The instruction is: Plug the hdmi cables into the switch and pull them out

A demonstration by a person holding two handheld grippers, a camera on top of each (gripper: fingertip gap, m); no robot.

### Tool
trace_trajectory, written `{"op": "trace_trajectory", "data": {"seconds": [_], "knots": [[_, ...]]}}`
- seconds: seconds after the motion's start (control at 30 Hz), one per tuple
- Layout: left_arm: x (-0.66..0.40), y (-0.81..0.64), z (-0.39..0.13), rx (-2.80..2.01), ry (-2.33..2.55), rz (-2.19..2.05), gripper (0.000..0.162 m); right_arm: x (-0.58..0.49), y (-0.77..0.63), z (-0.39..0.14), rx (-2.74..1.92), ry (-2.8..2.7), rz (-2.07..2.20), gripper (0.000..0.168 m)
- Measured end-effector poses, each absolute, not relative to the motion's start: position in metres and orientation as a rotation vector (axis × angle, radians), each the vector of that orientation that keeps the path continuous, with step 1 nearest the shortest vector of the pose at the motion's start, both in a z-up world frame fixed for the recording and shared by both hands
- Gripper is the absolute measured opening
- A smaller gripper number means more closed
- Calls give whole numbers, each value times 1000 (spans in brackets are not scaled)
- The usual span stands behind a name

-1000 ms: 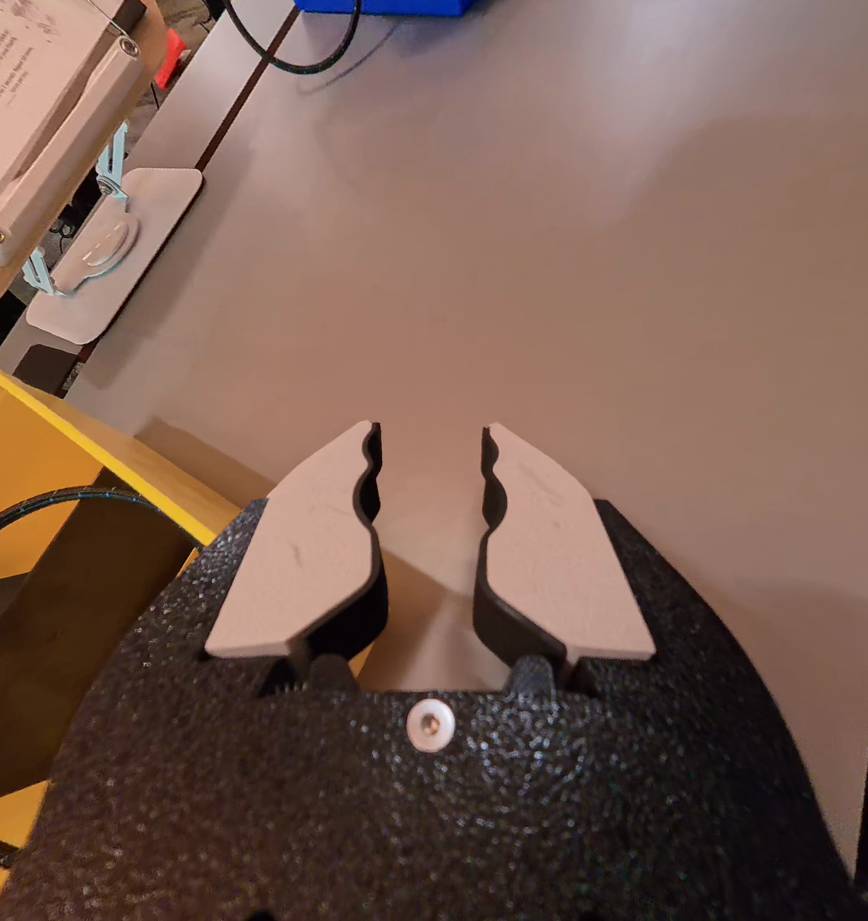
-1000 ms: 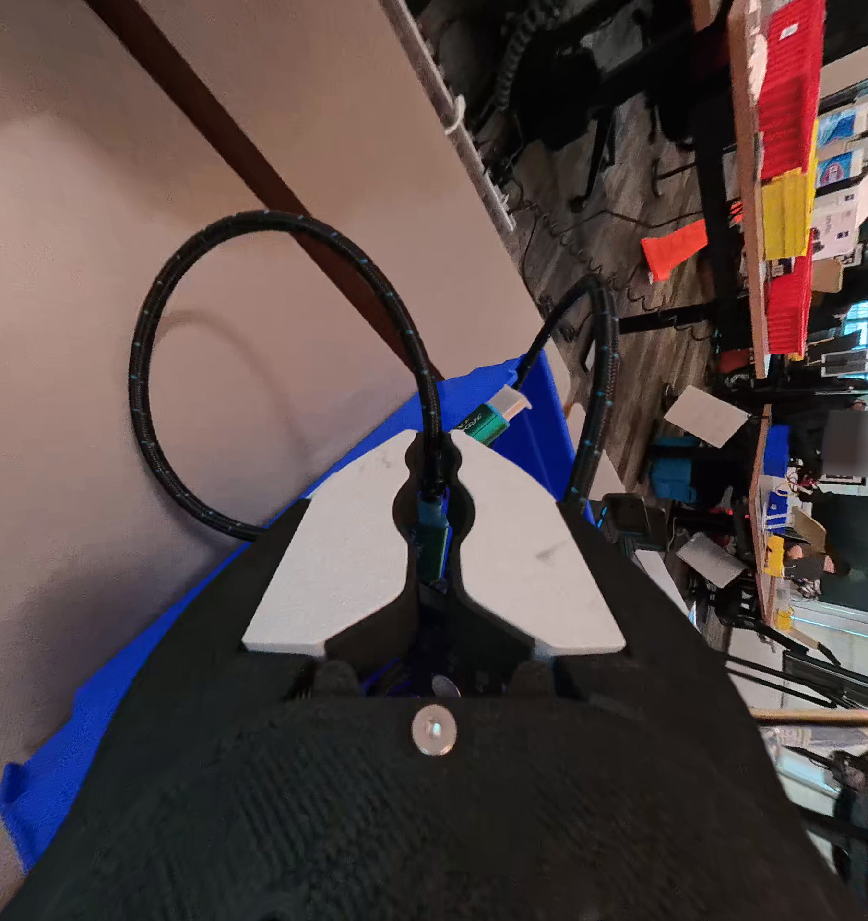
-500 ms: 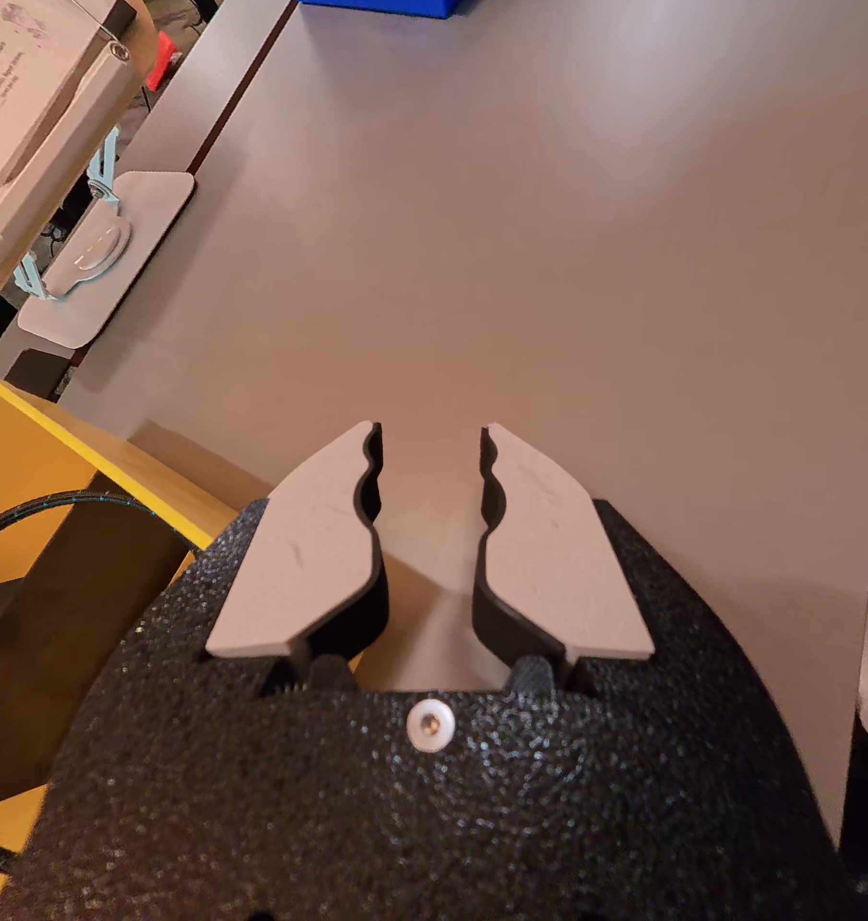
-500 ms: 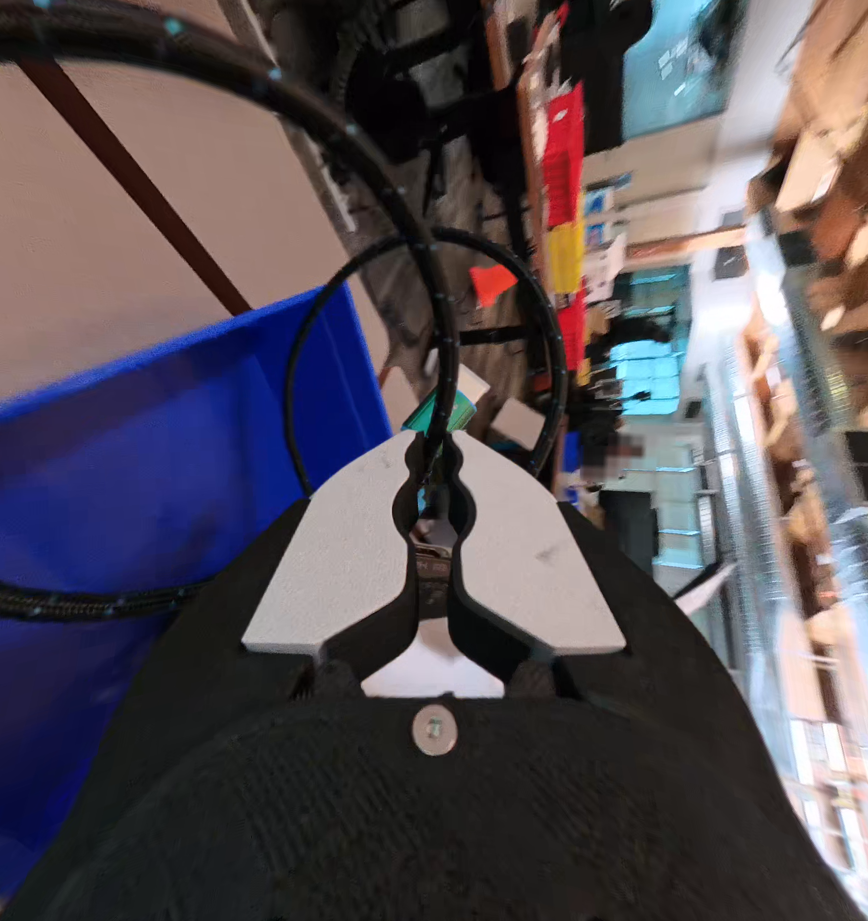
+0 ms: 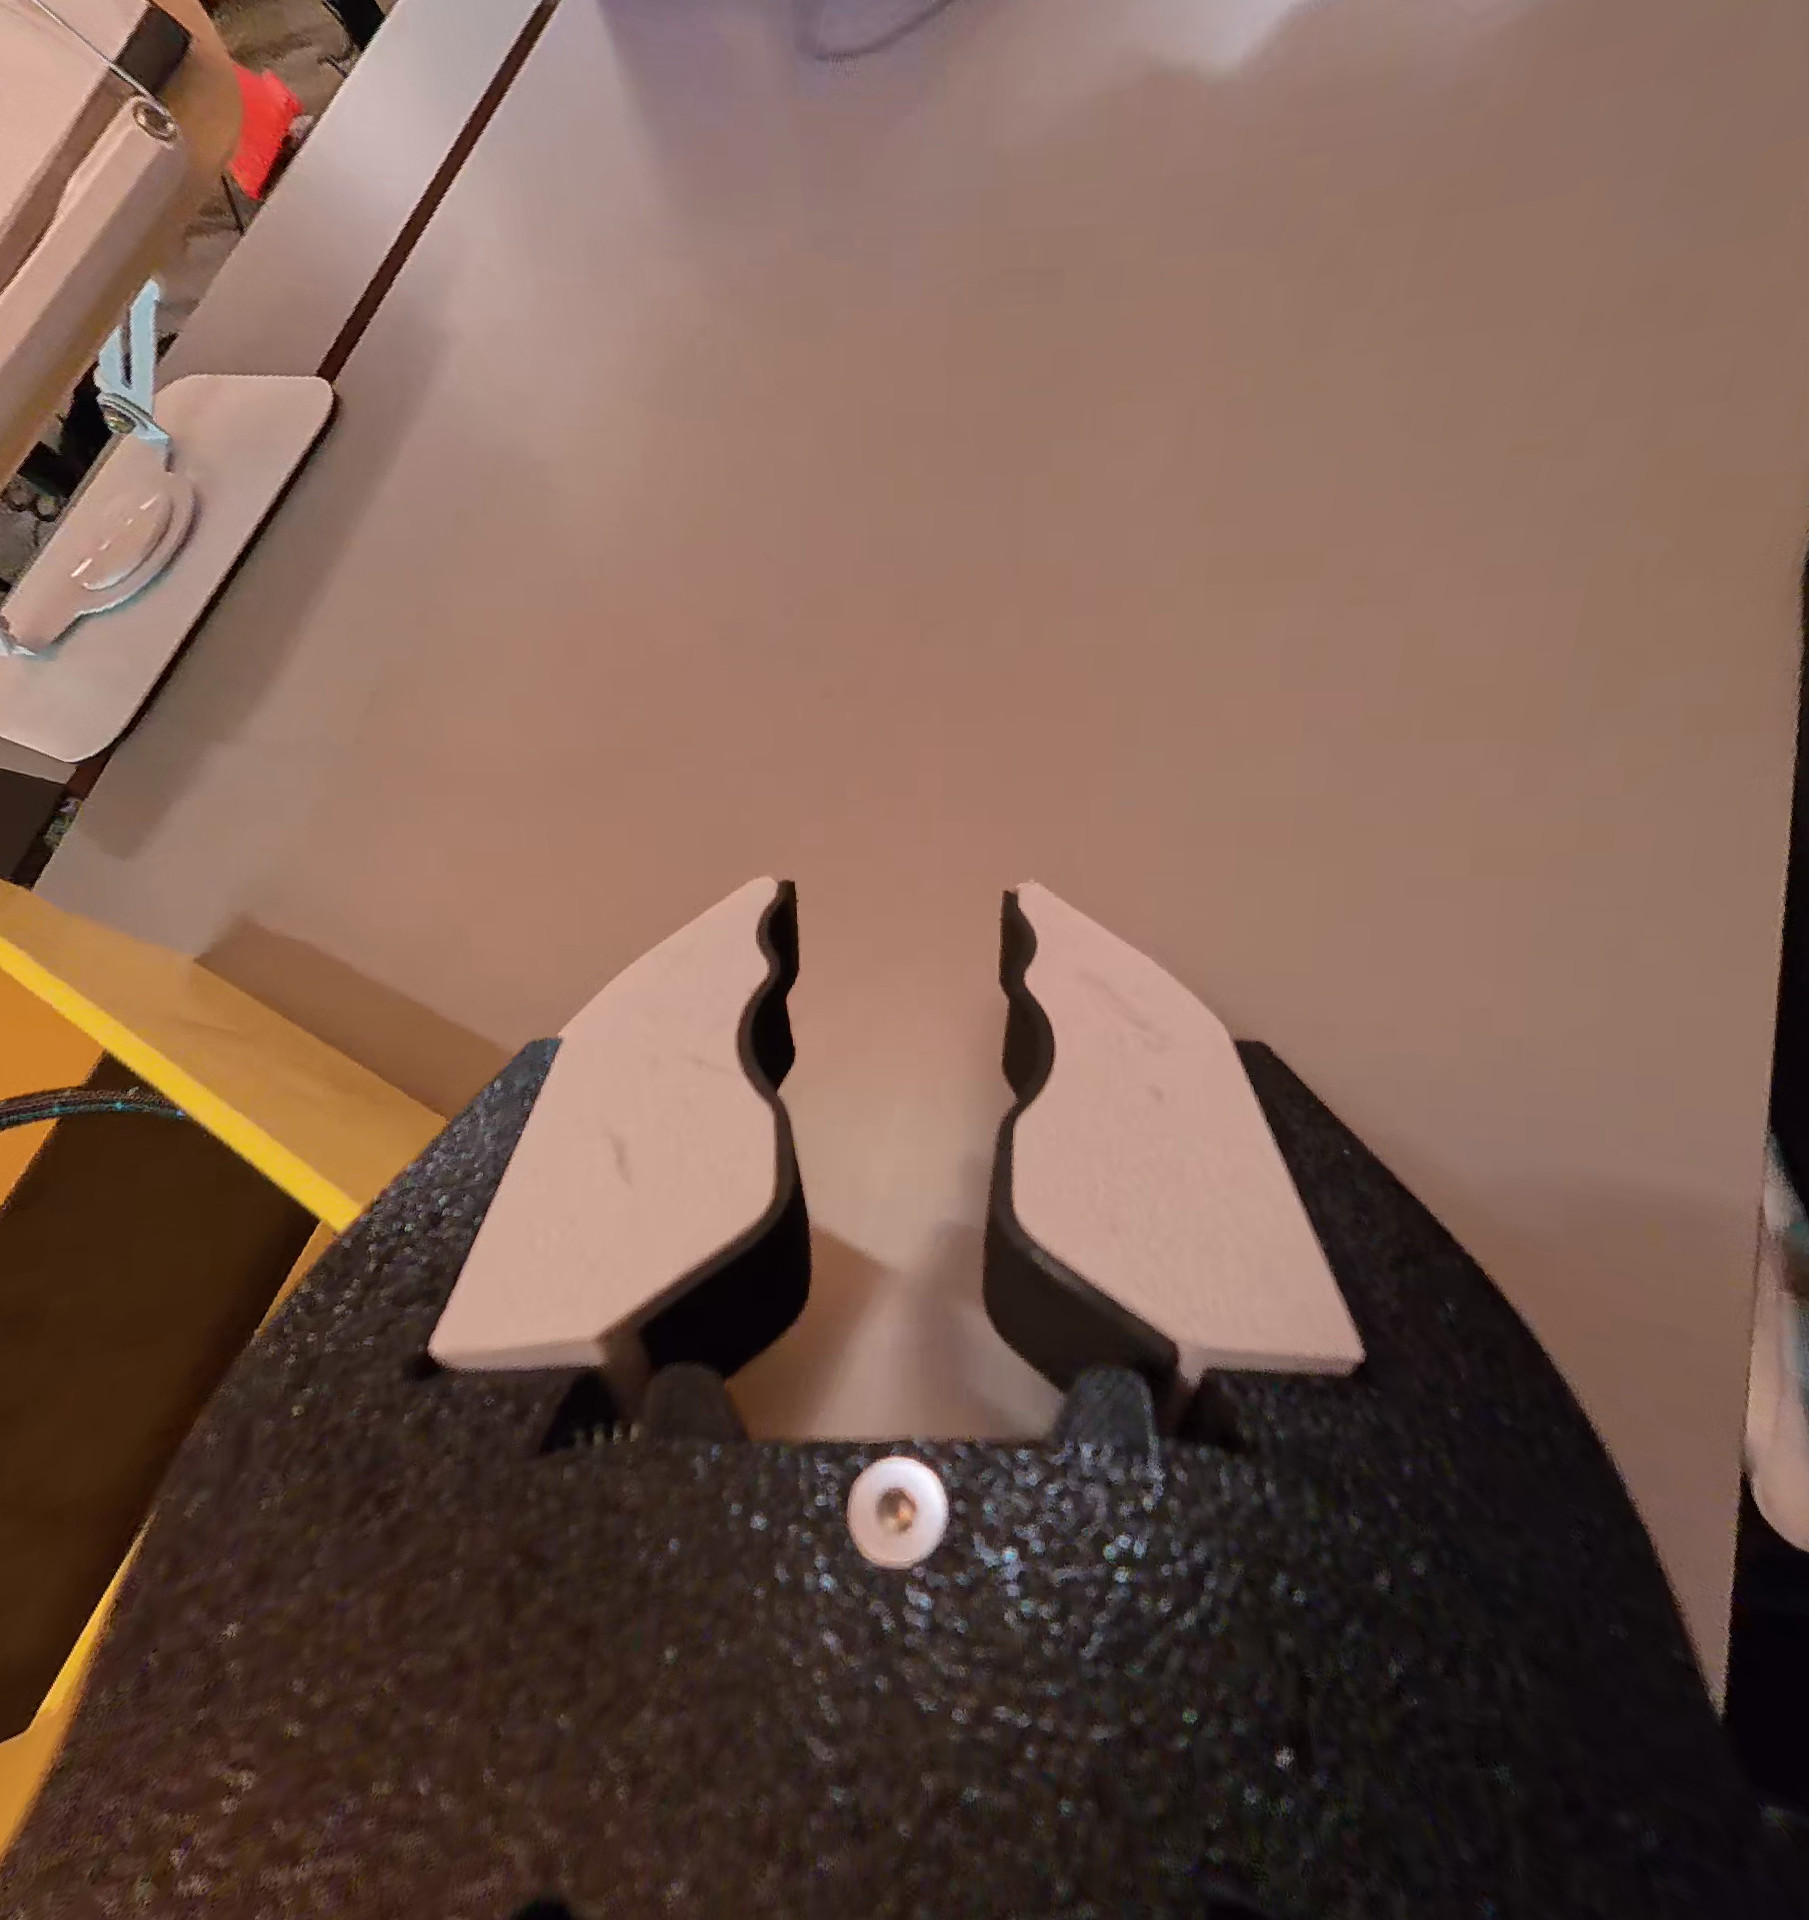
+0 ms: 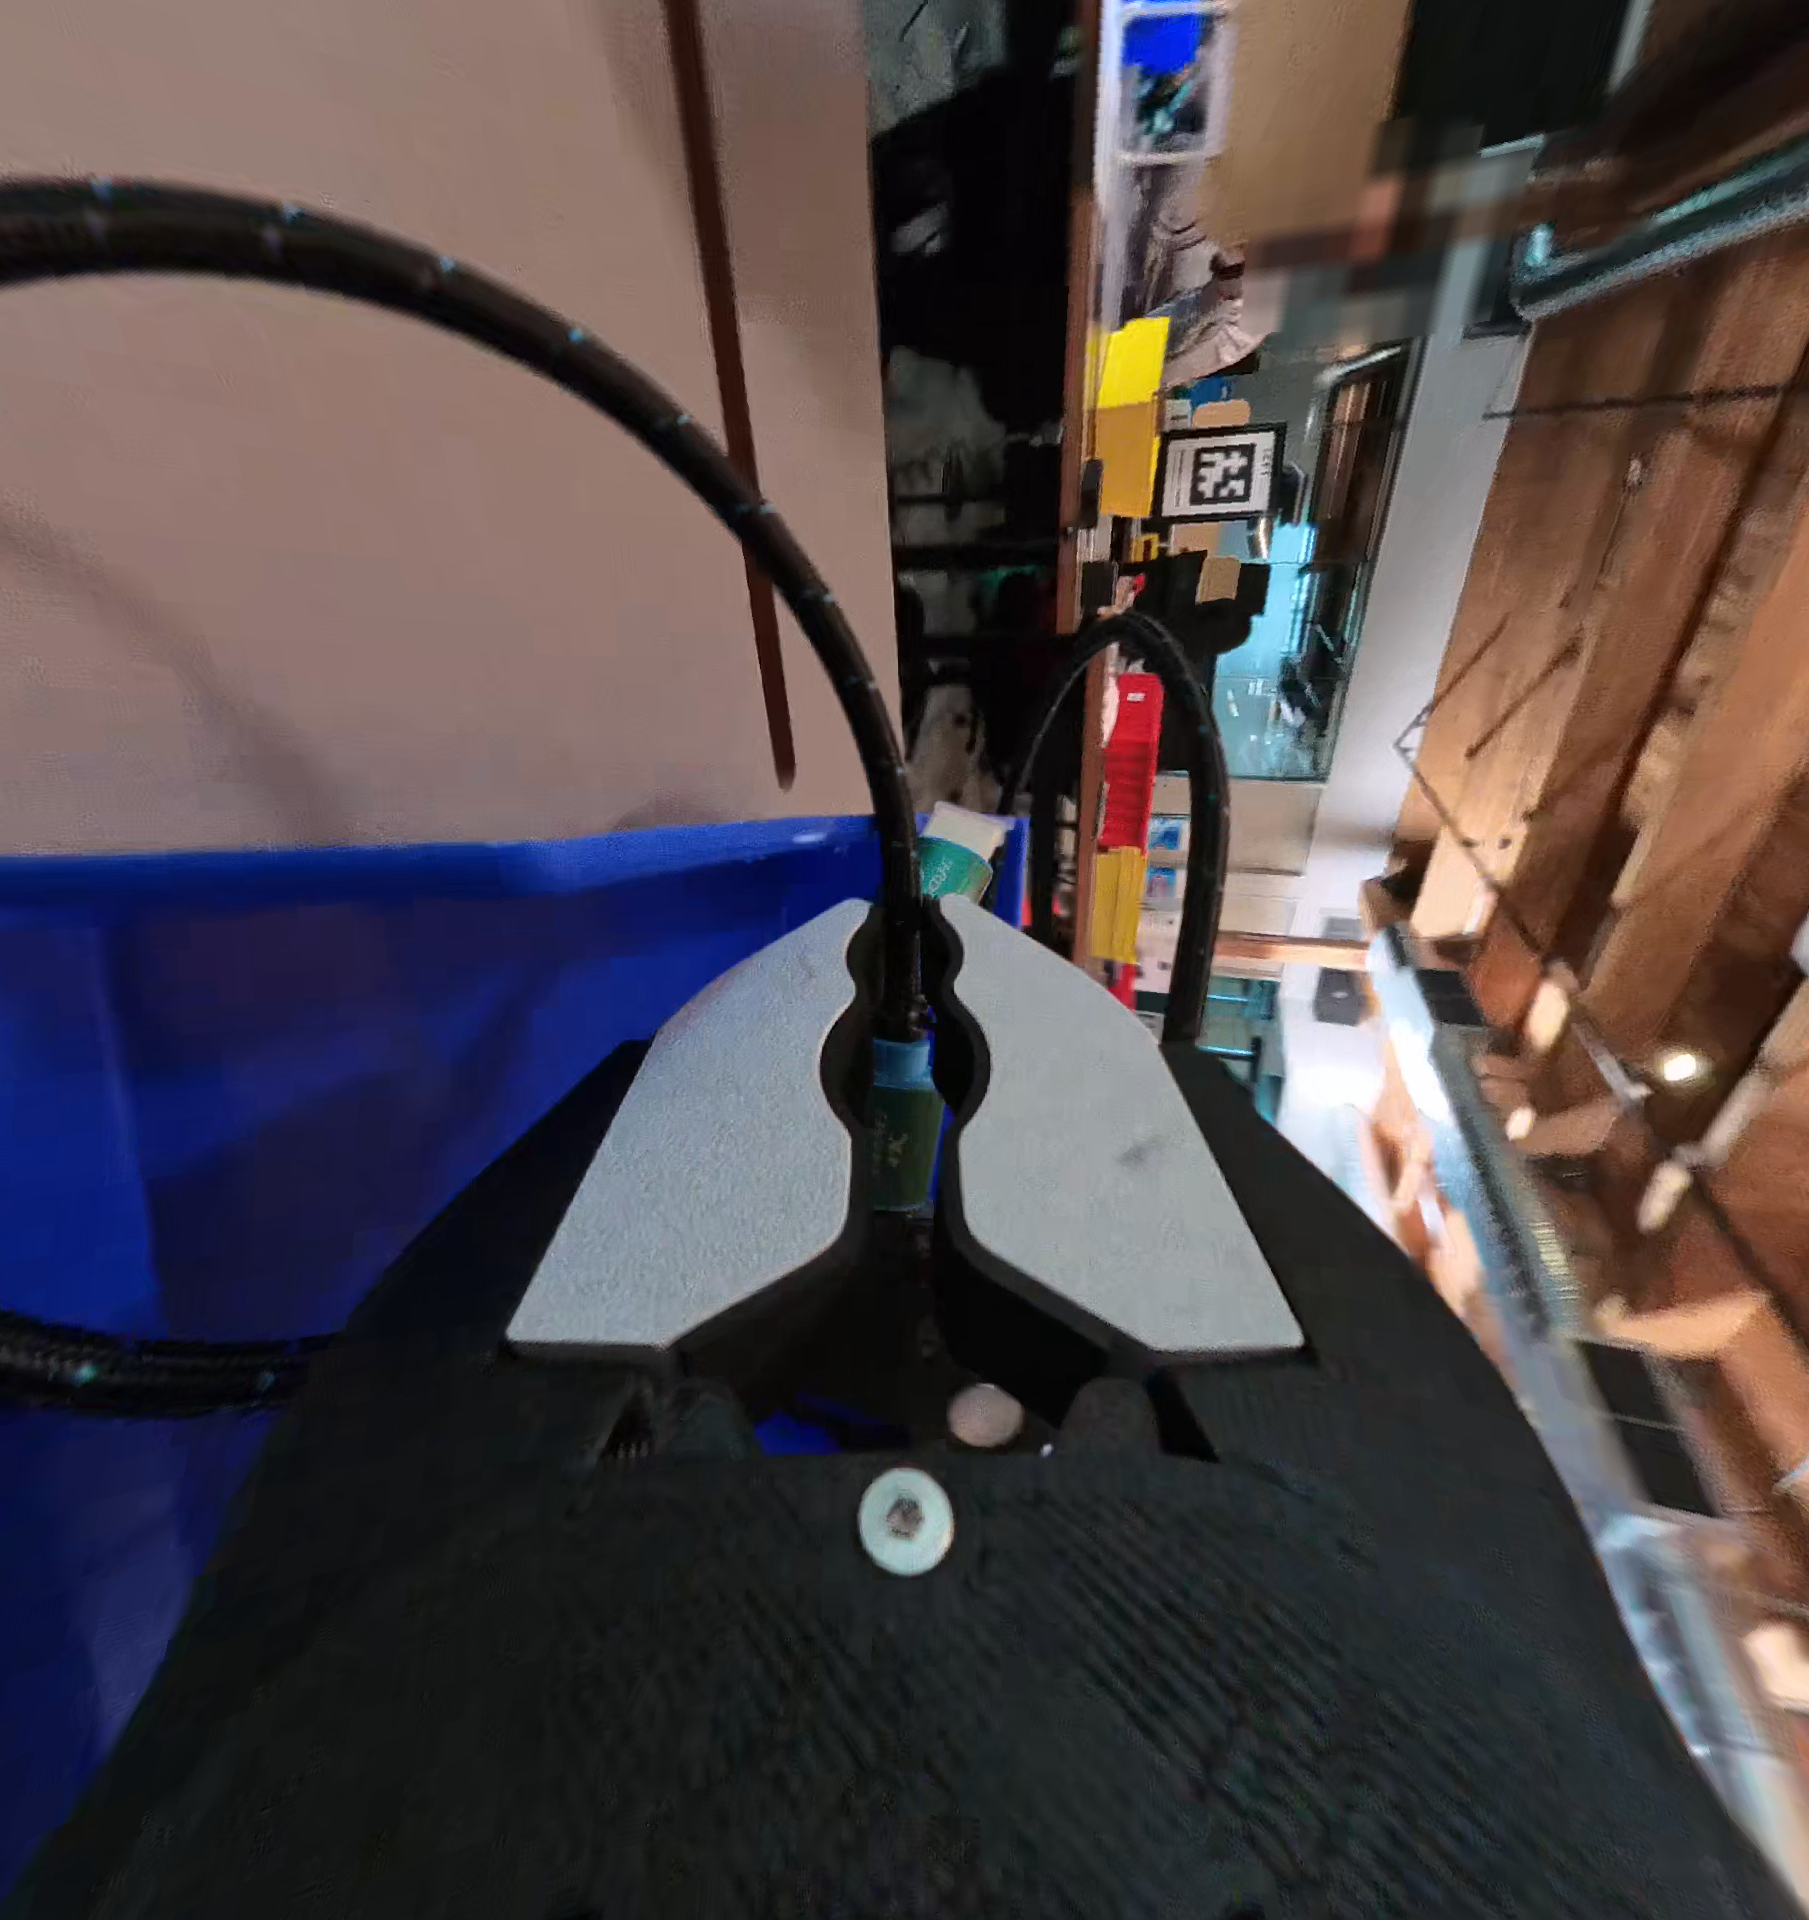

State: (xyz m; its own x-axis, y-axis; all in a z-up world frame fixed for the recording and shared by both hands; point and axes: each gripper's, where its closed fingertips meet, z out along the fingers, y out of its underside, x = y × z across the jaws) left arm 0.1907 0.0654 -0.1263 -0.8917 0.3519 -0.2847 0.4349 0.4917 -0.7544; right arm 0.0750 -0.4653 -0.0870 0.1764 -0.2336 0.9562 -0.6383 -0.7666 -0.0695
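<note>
L gripper [image 5: 898,904], fingers [image 5: 651,1143] parted w/ a clear gap and nothing between them, hangs over a bare grey table [image 5: 983,520]. At lower L, a yellow bin [image 5: 204,1049] w/ a dark interior; a thin arc of black braided cable [image 5: 38,1107] shows over its rim. Upper L, off the table edge: a grey plate [image 5: 141,561] on a pale blue clamp, and the corner of a light panel above it.

R gripper [image 6: 905,914], view rolled on its side and motion-blurred at R, is closed on an hdmi cable [image 6: 671,416]: the cord passes out between the fingertips while the green-and-blue plug body [image 6: 898,1132] sits in the notch between the pads [image 6: 713,1143], pinched from both sides. From the tips the black braided cord sweeps up and L in a wide arc against the table [image 6: 360,520], leaving frame at L edge; another stretch re-enters low at L, crossing in front of a blue bin [image 6: 360,1039]. Just past the fingertips, at the bin's rim, a second plug [image 6: 957,857], pale tip and green body, w/ a second loop of cord [image 6: 1191,727] rising behind it at R. Switch not seen in either view. Background at R: blurred shelves, yellow and red cards, a black-and-white marker tag [image 6: 1220,473], wood beams.
</note>
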Motion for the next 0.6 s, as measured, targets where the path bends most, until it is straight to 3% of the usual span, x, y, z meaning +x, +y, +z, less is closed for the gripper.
{"op": "trace_trajectory", "data": {"seconds": [0.13, 0.23, 0.3, 0.4, 0.53, 0.6], "knots": [[189, 65, -131, 713, 2647, -1356, 37, 70, -455, -79, 2239, -1098, 1702, 3], [190, 65, -132, 710, 2652, -1351, 37, 58, -447, -58, 2273, -1380, 1689, 15], [190, 66, -131, 709, 2650, -1353, 37, 38, -444, -54, 2163, -1774, 1555, 13], [189, 67, -130, 721, 2652, -1355, 37, 8, -415, -92, 2033, -2490, 1015, 51], [185, 69, -133, 745, 2665, -1343, 37, 17, -414, -115, 1948, -2834, 949, 50], [184, 69, -134, 762, 2670, -1328, 37, 22, -423, -124, 1862, -2979, 937, 42]]}}
